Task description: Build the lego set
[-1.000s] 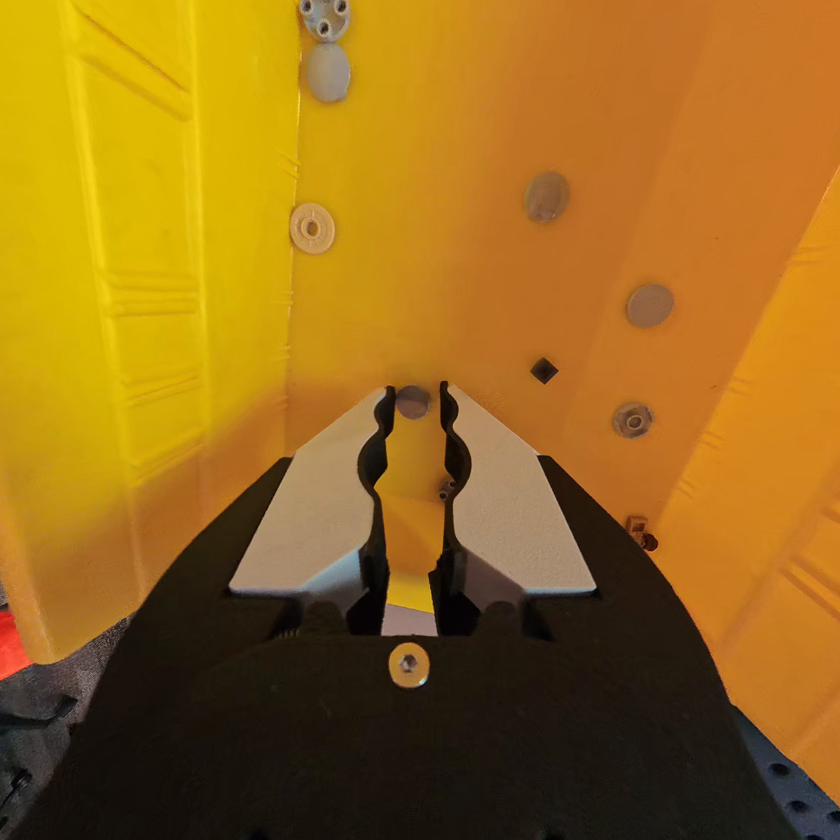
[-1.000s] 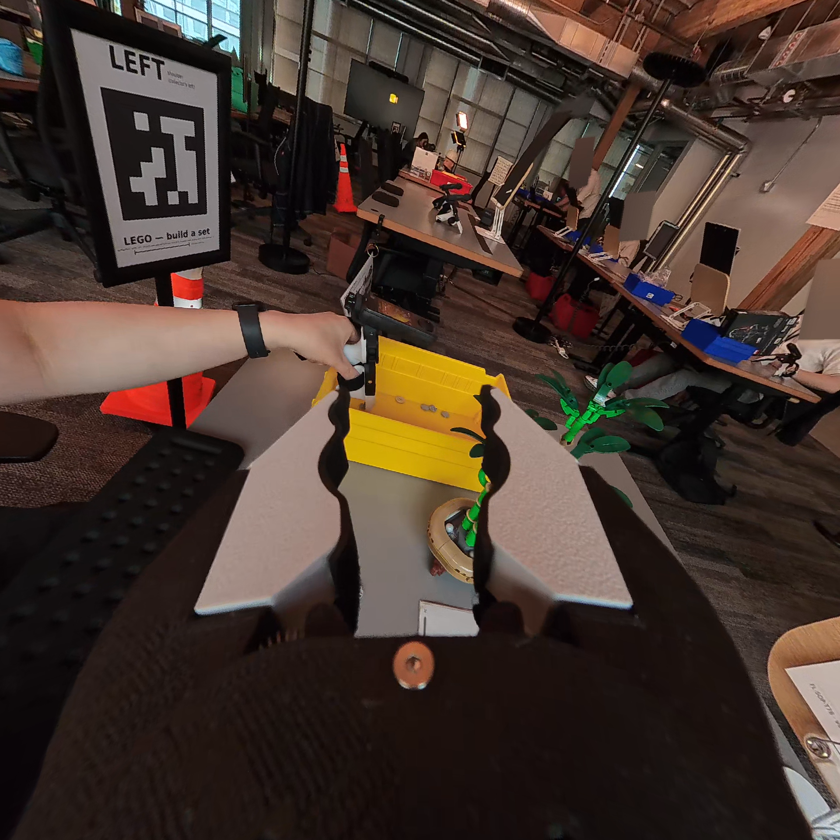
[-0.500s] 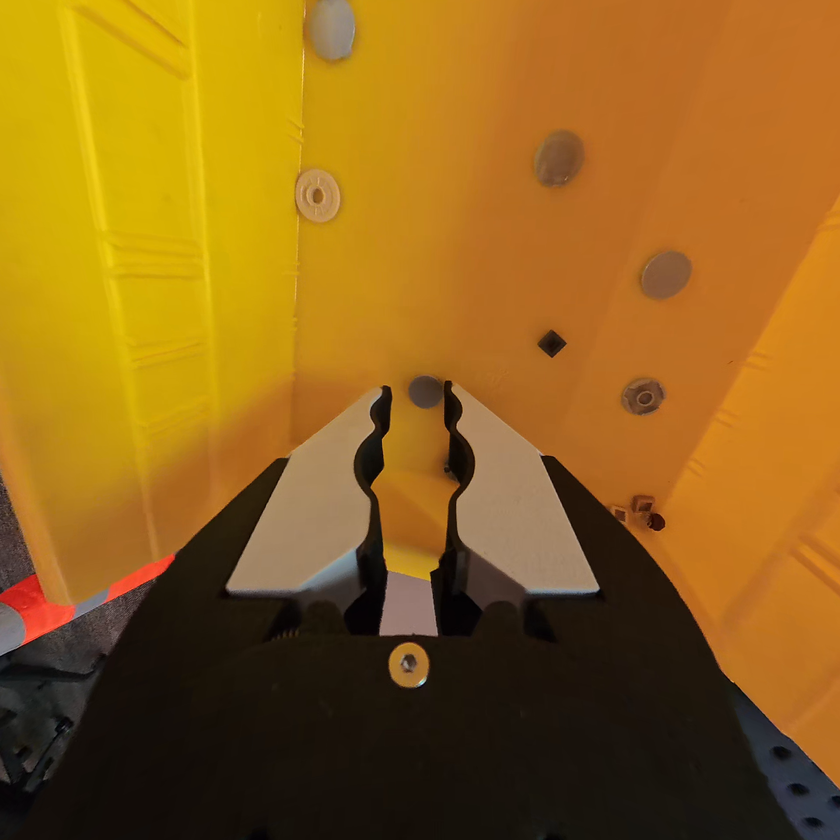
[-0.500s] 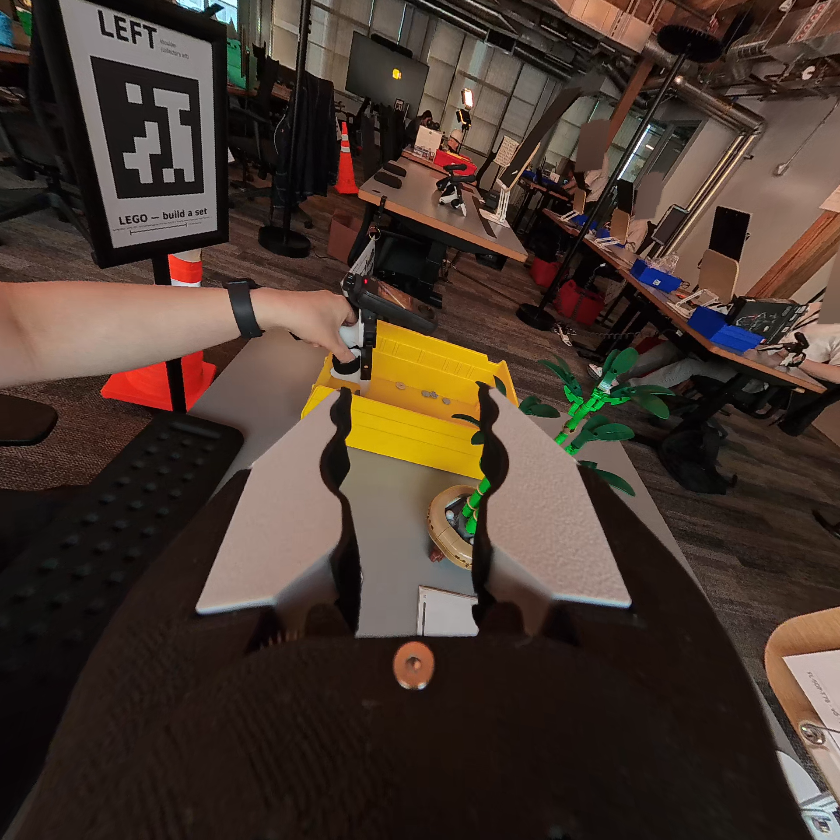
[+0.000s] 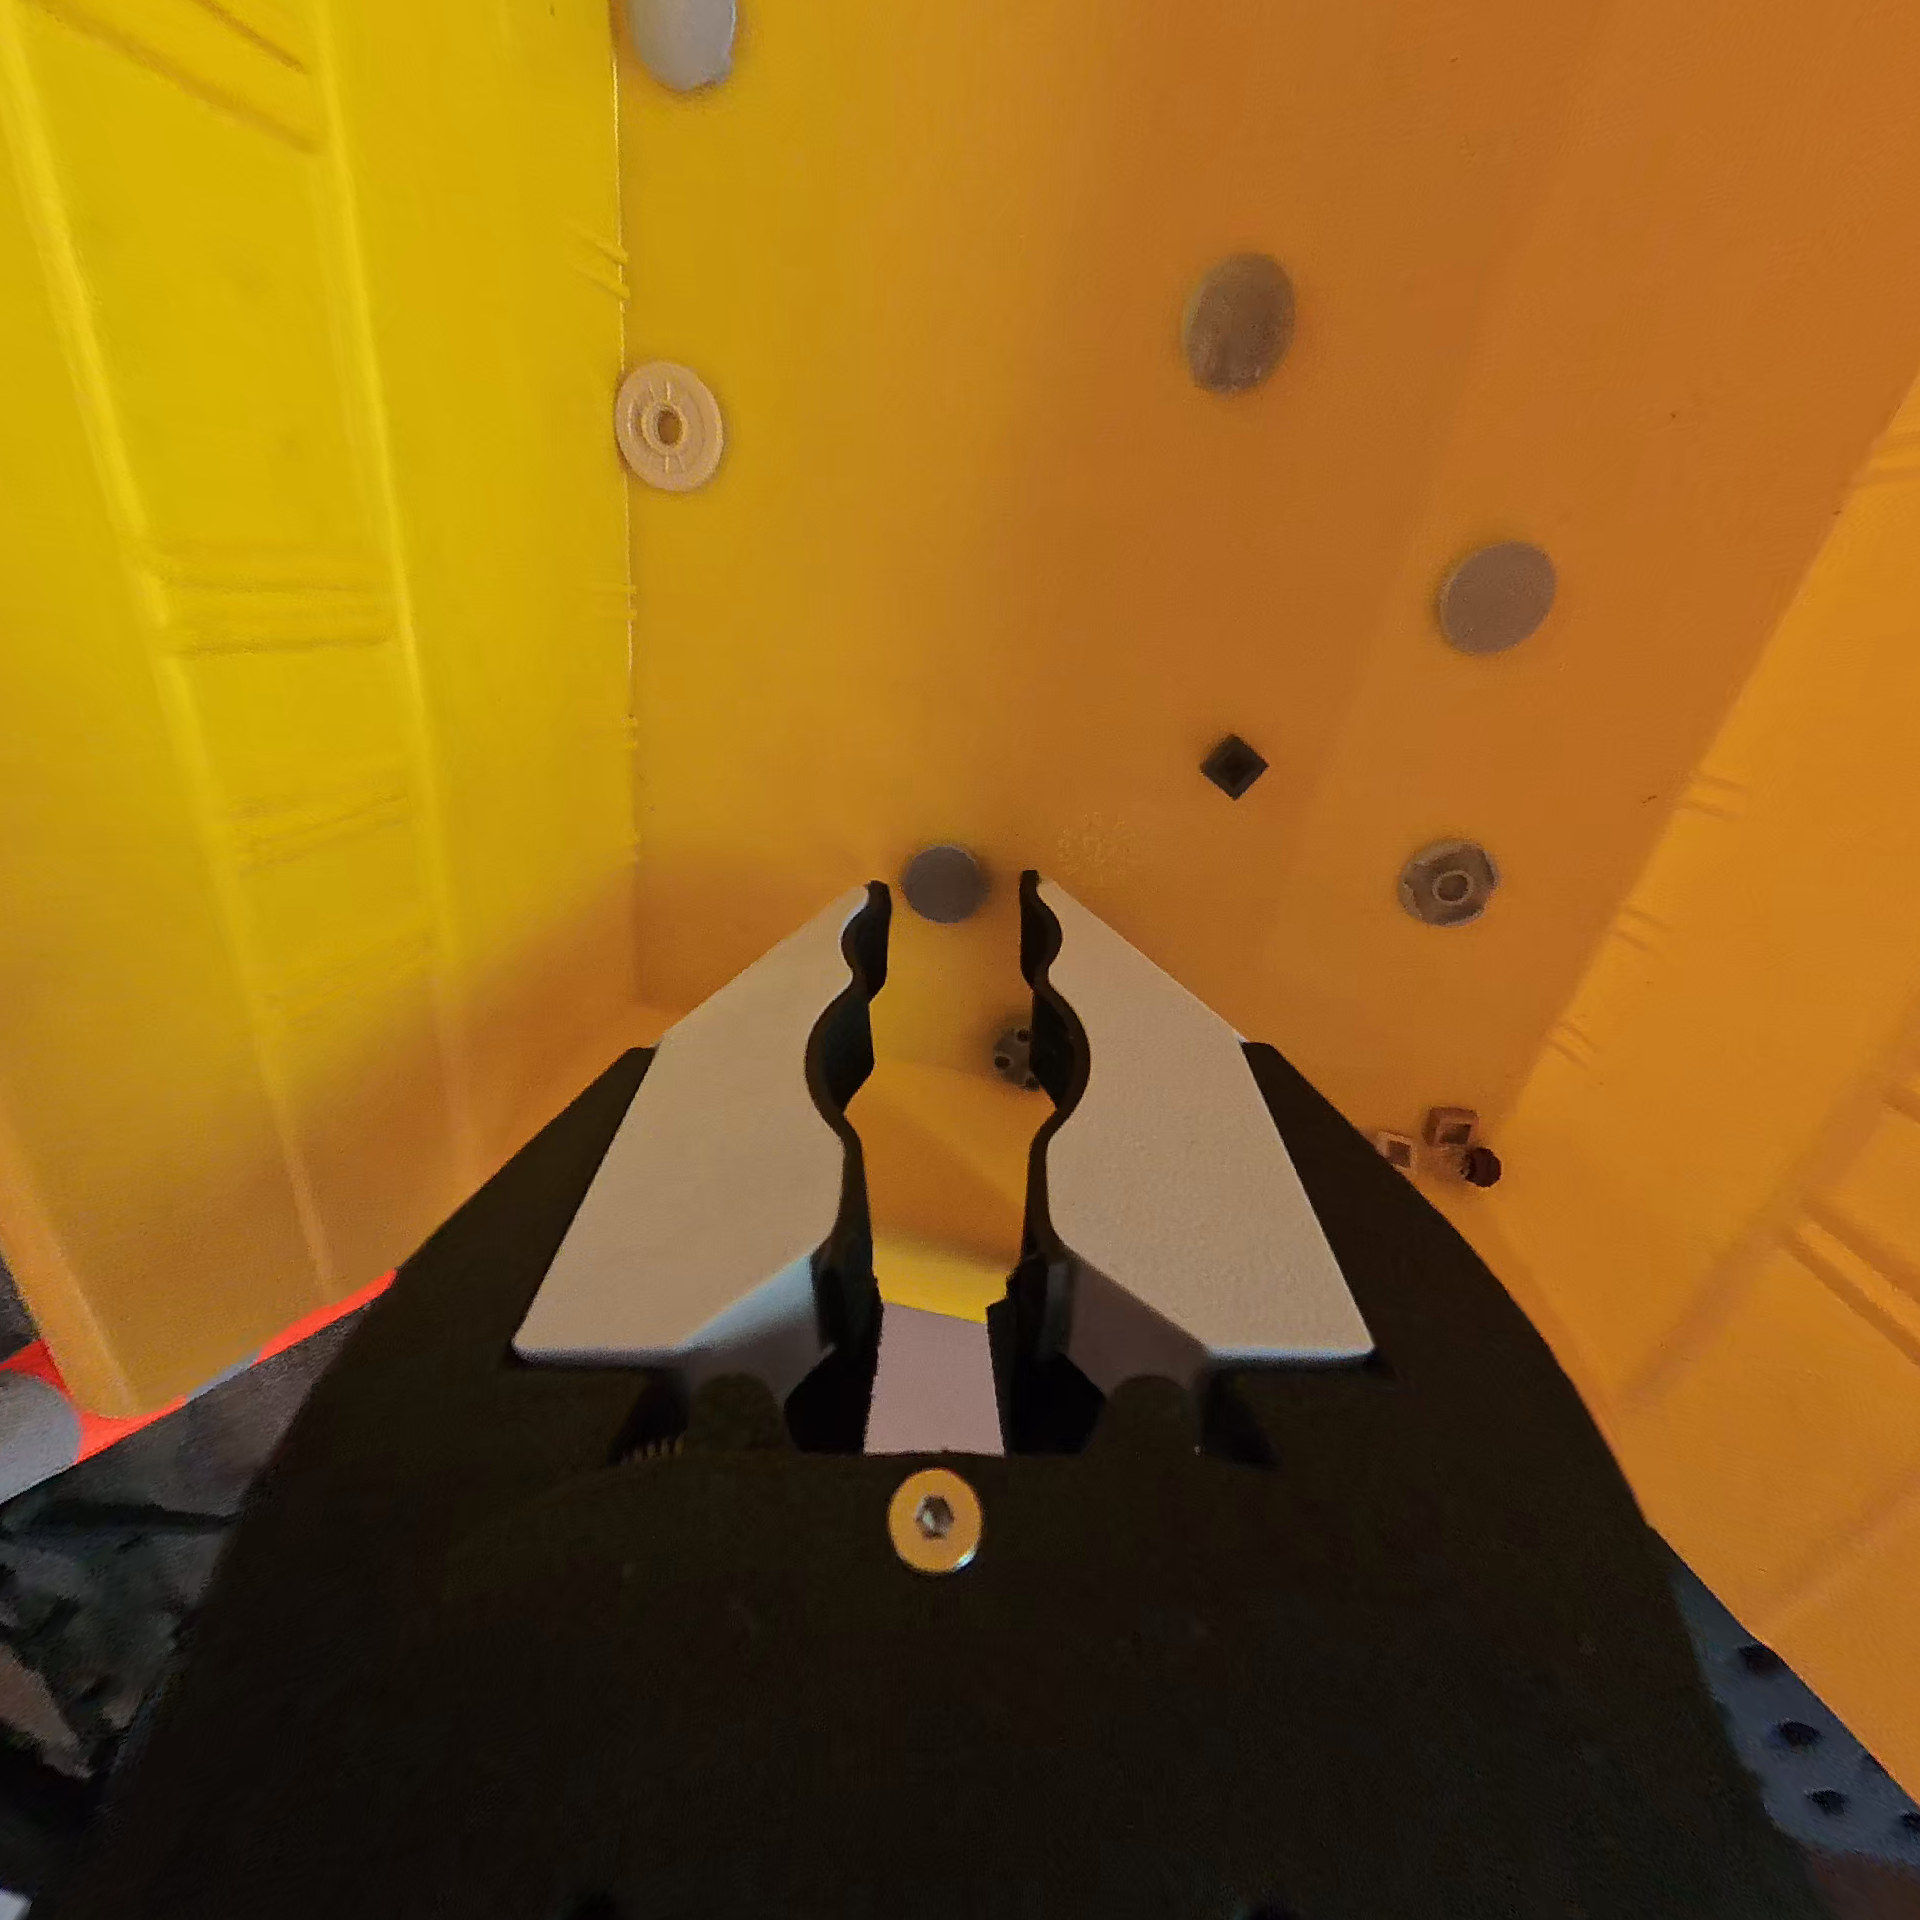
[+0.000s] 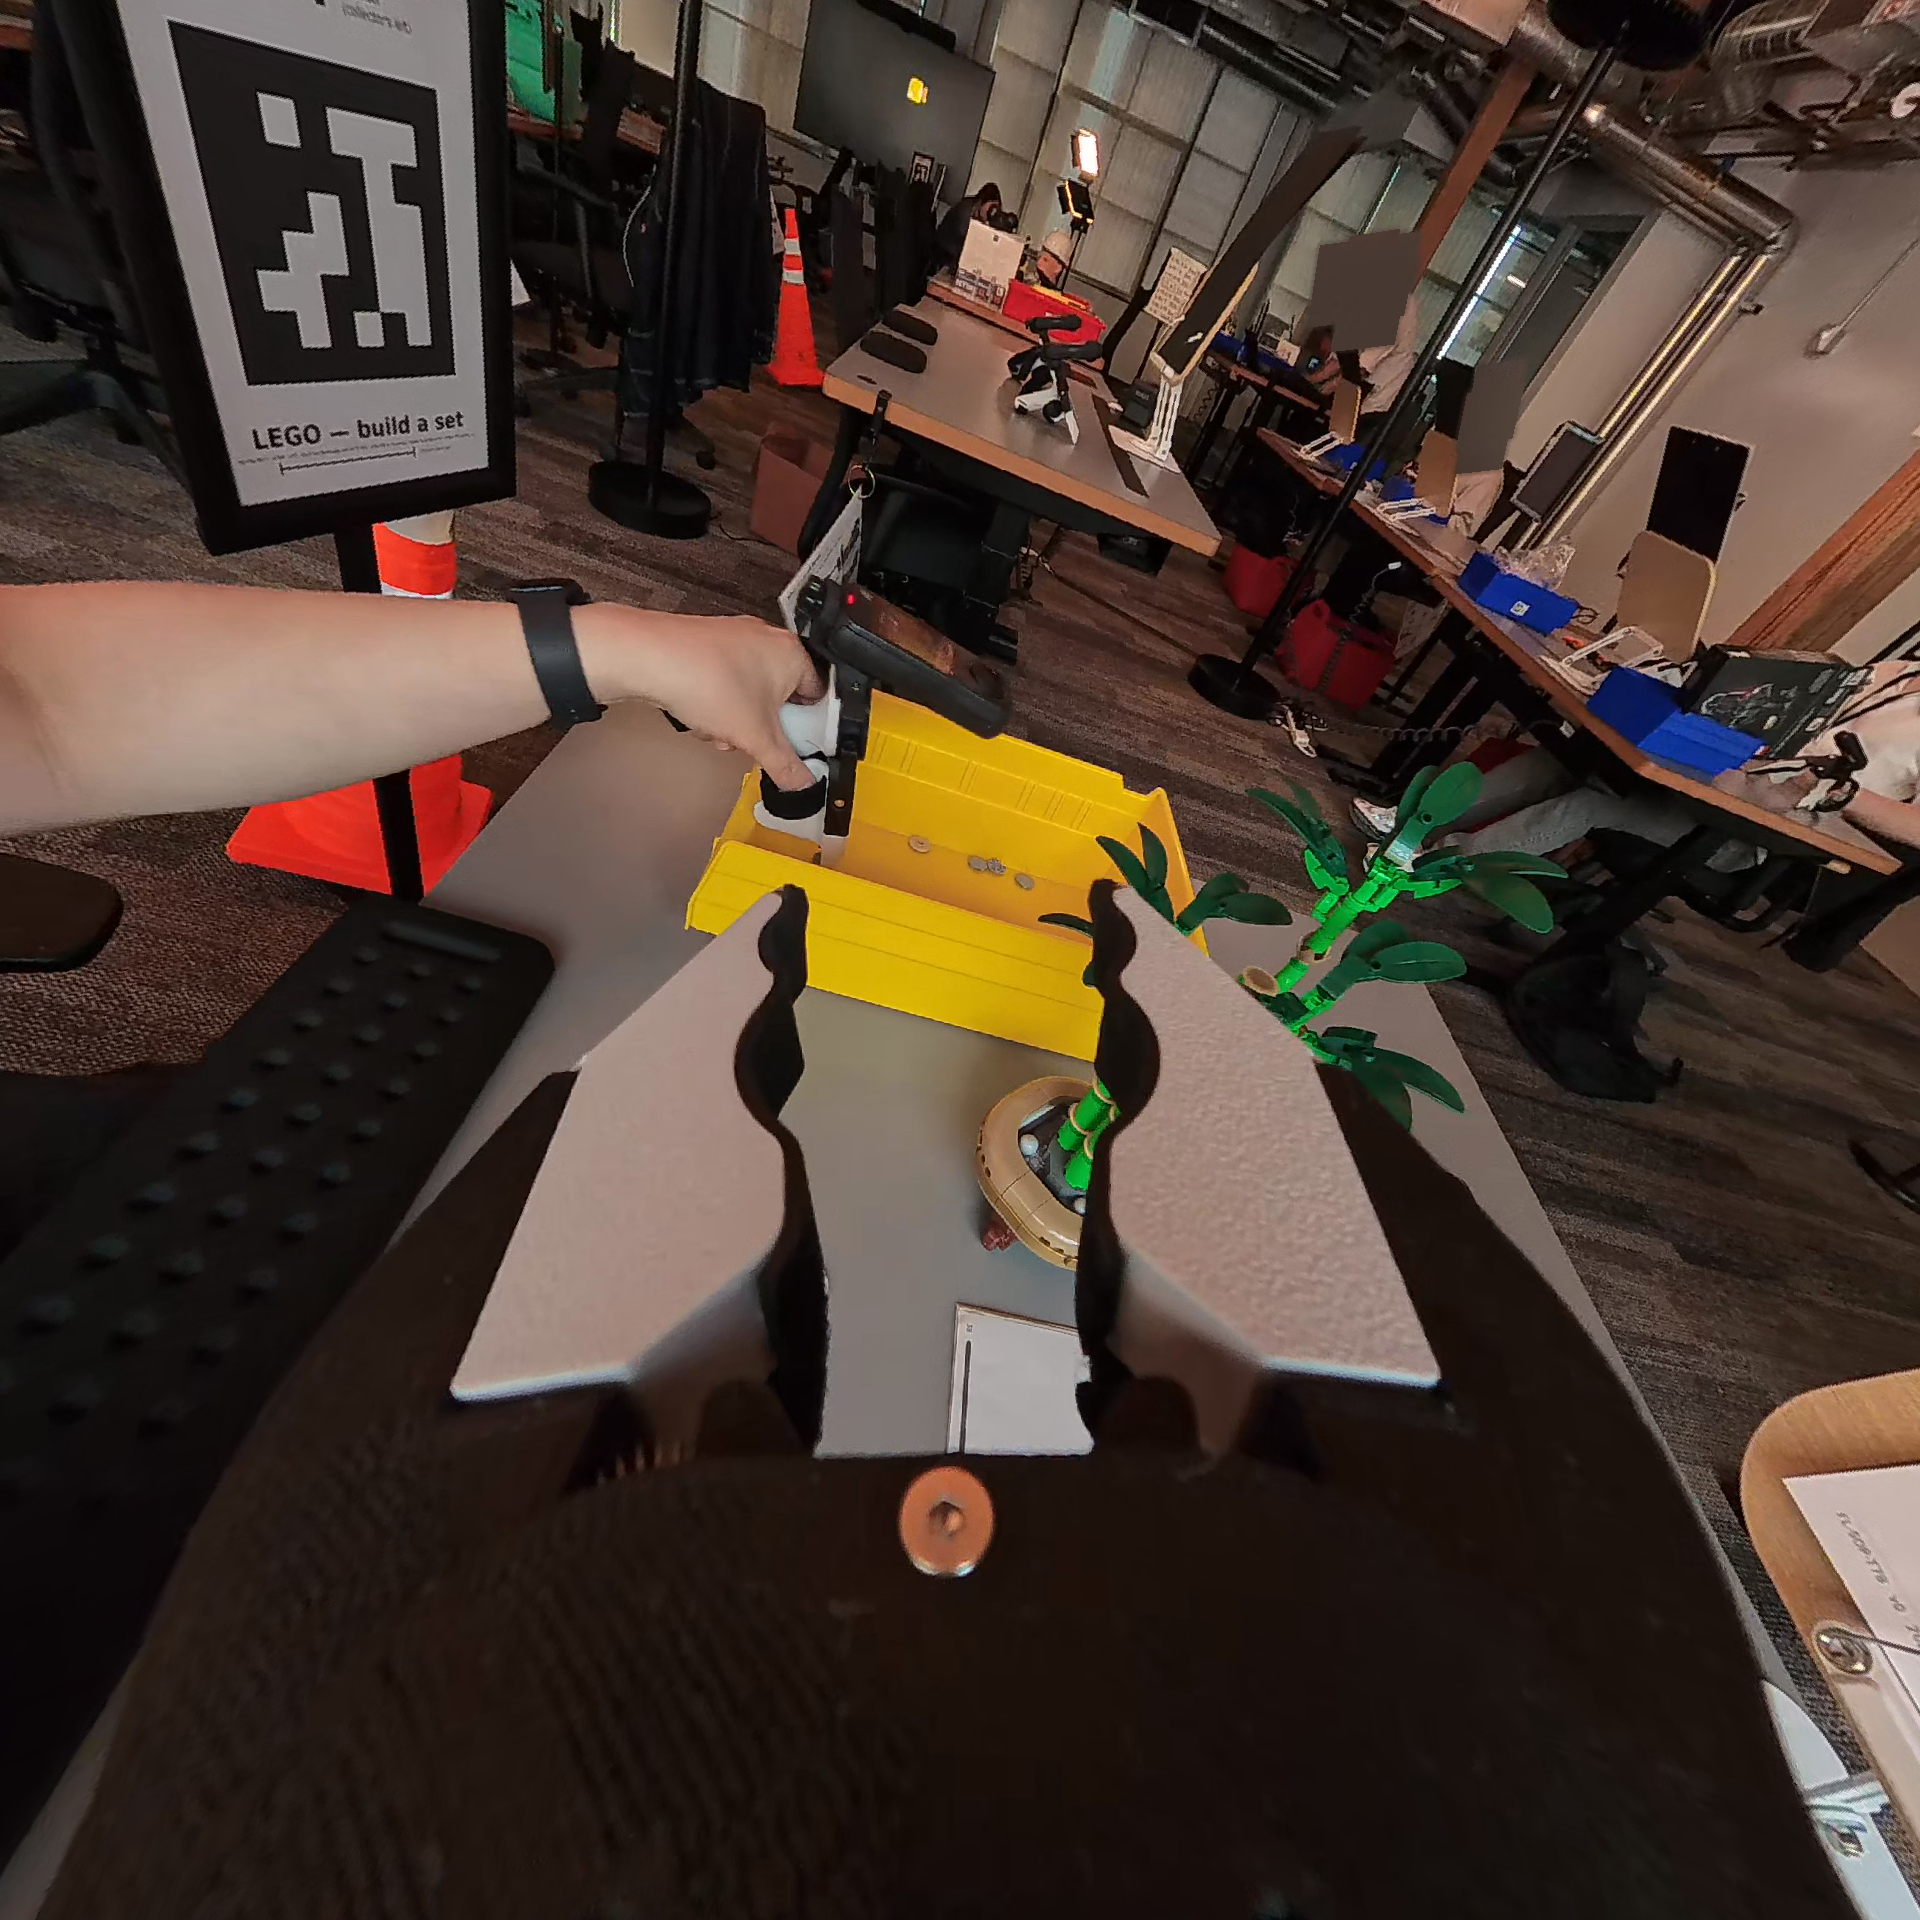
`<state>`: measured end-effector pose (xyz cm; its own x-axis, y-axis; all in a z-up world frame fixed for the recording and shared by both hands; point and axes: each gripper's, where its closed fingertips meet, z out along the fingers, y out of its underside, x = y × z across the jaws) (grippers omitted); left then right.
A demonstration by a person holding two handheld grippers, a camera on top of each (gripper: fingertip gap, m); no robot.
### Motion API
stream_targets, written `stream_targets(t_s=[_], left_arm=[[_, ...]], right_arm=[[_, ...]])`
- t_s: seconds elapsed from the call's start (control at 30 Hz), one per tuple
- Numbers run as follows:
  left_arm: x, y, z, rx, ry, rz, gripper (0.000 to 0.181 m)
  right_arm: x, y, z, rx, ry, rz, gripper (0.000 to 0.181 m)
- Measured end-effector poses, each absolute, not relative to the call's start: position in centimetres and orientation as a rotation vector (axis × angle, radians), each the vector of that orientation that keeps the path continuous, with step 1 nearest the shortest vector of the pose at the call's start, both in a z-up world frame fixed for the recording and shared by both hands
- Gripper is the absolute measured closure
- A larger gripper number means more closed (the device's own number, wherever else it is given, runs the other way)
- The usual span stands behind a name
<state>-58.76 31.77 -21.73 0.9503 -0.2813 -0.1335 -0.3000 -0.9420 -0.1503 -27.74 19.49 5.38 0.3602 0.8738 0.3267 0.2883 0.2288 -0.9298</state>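
My right hand-held gripper (image 6: 940, 914) hangs above the tabletop (image 6: 894, 1143), fingers spread wide and holding nothing. Just below sits the lego plant (image 6: 1340, 935): one tan round pot with green stalks and leaves already built, so I'd judge the set well along, with small parts left to add. Farther out, my left hand-held gripper (image 5: 951, 894) is down inside the one yellow bin (image 5: 312, 623), its gap narrow and empty, tips just short of a grey round tile (image 5: 942, 883). I count nine or so loose bits there: four grey tiles, a tan disc (image 5: 668, 426), a black square, a few studs.
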Motion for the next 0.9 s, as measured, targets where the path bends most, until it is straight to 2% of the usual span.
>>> stream_targets(t_s=[0.3, 0.37, 0.43, 0.6, 0.77, 0.9], left_arm=[[-58.9, 31.8, -22.0, -2.972, 0.517, 0.167, 0.17], [-59.0, 32.0, -21.6, -2.935, 0.483, 0.144, 0.179], [-59.0, 32.3, -20.4, -2.848, 0.418, 0.099, 0.18], [-54.8, 31.8, -14.5, -2.495, 0.26, -0.44, 0.181], [-46.5, 25.0, -3.8, -1.899, 0.375, -1.278, 0.181], [-42.9, 18.1, 1.4, -1.515, 0.574, -1.478, 0.181]], right_arm=[[-27.7, 19.5, 5.0, -1.337, -1.196, 0.562, 0.127], [-27.7, 19.5, 4.9, -1.339, -1.198, 0.561, 0.127], [-27.7, 19.6, 4.9, -1.342, -1.199, 0.553, 0.127], [-28.0, 19.6, 4.7, -1.341, -1.21, 0.545, 0.127], [-29.4, 19.0, 4.5, -1.327, -1.252, 0.558, 0.128], [-32.5, 16.5, 5.4, -1.248, -1.304, 0.765, 0.132]])
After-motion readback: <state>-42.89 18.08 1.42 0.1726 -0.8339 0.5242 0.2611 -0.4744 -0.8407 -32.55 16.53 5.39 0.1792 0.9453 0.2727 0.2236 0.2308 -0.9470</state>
